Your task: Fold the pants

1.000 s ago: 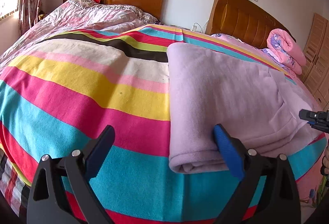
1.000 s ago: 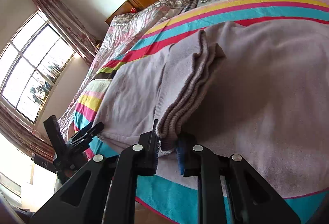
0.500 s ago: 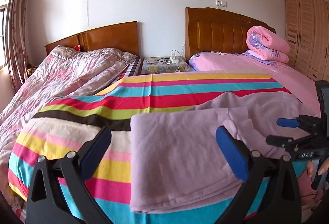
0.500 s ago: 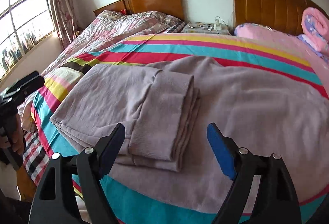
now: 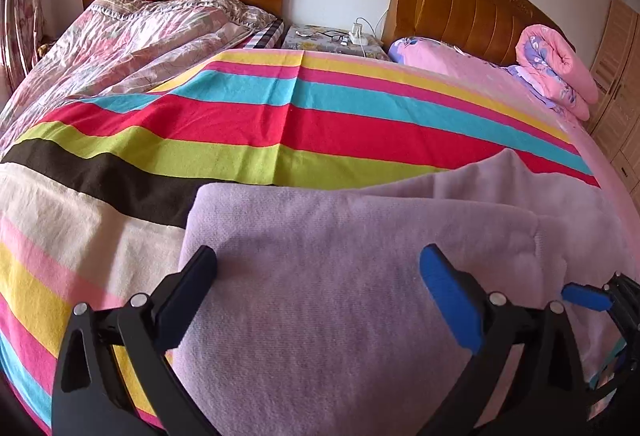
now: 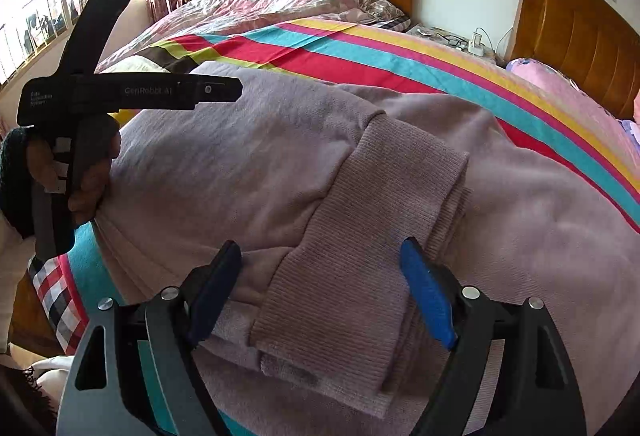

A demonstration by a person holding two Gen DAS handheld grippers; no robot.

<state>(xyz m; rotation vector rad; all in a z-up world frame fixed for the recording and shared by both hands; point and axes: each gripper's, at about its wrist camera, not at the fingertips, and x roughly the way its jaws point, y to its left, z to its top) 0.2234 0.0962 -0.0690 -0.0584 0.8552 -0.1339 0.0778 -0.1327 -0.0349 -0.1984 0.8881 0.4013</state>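
The lilac pants lie folded on the striped blanket, with one smooth folded edge on the left. My left gripper hovers open over the folded stack, gripping nothing. In the right wrist view the ribbed cuffs are laid back over the pants. My right gripper stands wide above those cuffs. Its jaws are closing slightly with the cuffs between them, and the pads are clear of the cloth. A hand holds the left device at the pants' left end.
A floral quilt covers the far left bed. A nightstand with cables and glasses stands between two wooden headboards. A rolled pink quilt lies at the back right near a wardrobe. A window is at the left.
The right gripper let go of the cuffs, opened wide and rolled upright. The left gripper moved right, from beside the folded edge to over the pants.
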